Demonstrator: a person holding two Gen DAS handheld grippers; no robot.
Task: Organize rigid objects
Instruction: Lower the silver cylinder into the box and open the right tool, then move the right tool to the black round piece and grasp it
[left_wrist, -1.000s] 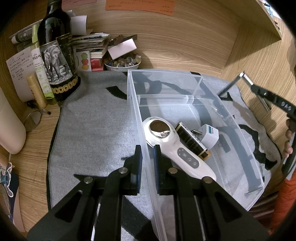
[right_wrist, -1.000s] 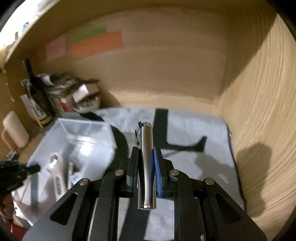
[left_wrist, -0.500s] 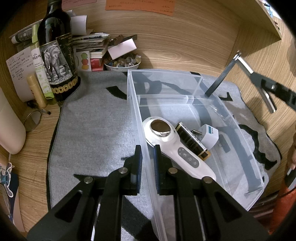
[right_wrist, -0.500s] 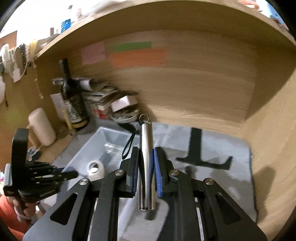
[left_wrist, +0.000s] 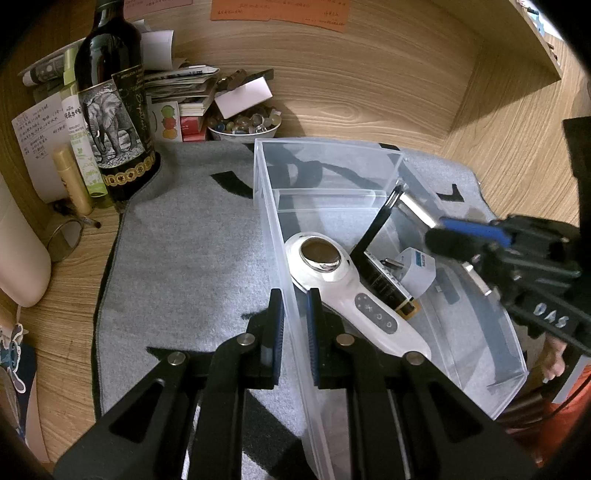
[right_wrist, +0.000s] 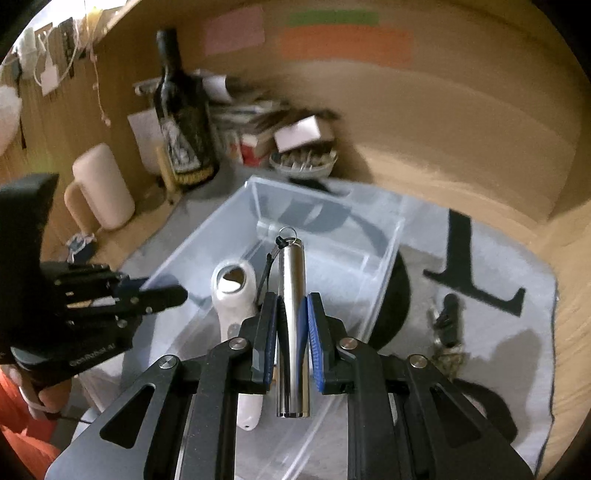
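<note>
The left gripper pinches the clear bin by its near wall, steadying it. Over the bin, the right gripper clamps 1 steel cylinder; next, I'd say, lower and release.

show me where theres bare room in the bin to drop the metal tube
Free: the bin floor right of the plug, toward the near right corner, and the back compartment behind the divider. Crowded: the left-centre, where the white device, dark stick and plug lie.
</note>
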